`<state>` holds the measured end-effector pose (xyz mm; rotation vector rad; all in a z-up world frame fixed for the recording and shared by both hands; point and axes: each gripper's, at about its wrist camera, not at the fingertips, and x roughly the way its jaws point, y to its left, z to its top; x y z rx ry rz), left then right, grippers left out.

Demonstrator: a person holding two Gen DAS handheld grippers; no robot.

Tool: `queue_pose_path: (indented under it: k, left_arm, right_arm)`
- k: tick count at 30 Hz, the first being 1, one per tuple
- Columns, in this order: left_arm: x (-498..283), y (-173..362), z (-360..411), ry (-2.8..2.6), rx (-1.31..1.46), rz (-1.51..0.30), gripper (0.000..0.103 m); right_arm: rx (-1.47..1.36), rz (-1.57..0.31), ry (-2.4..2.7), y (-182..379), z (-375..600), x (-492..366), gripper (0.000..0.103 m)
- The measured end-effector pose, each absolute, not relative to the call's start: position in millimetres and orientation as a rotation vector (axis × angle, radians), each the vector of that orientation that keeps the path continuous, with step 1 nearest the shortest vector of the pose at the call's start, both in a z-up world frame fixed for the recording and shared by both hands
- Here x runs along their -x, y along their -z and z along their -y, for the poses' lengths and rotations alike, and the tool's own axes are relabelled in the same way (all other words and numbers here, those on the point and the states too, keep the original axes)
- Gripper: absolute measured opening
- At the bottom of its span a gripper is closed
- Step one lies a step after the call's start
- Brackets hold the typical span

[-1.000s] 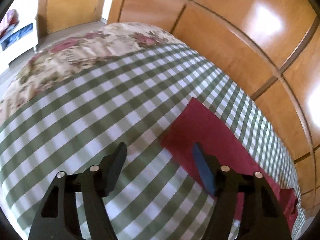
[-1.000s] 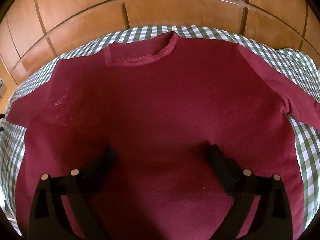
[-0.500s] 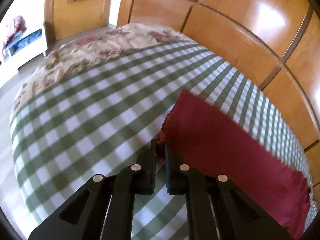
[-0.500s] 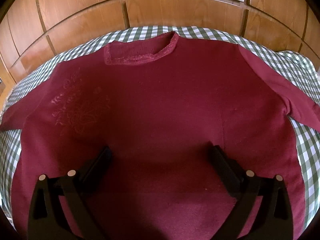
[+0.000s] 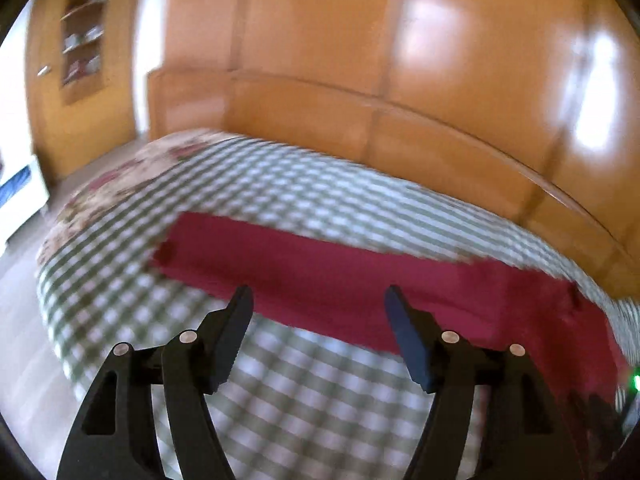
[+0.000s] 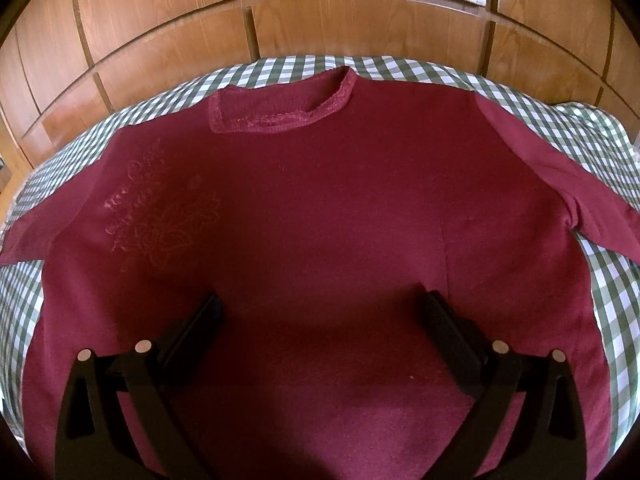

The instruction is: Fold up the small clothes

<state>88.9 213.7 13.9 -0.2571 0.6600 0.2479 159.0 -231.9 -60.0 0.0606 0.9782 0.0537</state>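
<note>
A dark red long-sleeved top (image 6: 320, 216) lies spread flat, front up, on a green-and-white checked cloth (image 6: 612, 320). Its collar (image 6: 280, 116) is at the far side and pale embroidery (image 6: 156, 216) marks the left chest. My right gripper (image 6: 320, 320) is open and empty, hovering over the lower body of the top. In the blurred left wrist view the left sleeve (image 5: 320, 276) stretches flat across the checked cloth (image 5: 300, 384). My left gripper (image 5: 318, 312) is open and empty, just in front of the sleeve's near edge.
A wooden panelled headboard (image 6: 360, 12) runs along the far side of the bed. A floral bedspread (image 5: 120, 176) shows beyond the checked cloth at the left. A wooden door and shelf niche (image 5: 80, 52) stand past the bed's left end.
My left gripper, shut on the sleeve cuff half a second ago, has opened and let it go, then drawn back. The sleeve now lies stretched out. The right gripper has barely moved.
</note>
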Motion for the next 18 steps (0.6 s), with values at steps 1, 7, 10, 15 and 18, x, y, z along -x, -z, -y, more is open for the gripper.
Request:
queue_pose_path:
  k: [1,7,10,15,18]
  left_arm:
    - [-85,-16,-198,-0.226,0.236,-0.657,0.067]
    - [-71,-18,-120,-0.097,0.133,-0.665,0.067]
    - [-65,-17,-92,-0.048,0.089,-0.674,0.067]
    - [-59,-15,-65,0.006,0.054,-0.691,0.067]
    - [-55,-13,-51,0.023,0.032,-0.693,0.067]
  right_arm:
    - [-0.061,-0.977,-0.054,60,232,-159,0.100]
    - [-0.069,-0.981,-0.051,59,232,-158,0.100]
    - [-0.089,-0.989,-0.048,53,237,-153,0.100]
    - [-0.119,-0.956,-0.043,36,259,-129,0.100]
    - [-0.137,-0.946,-0.024,30,280,-113,0.100]
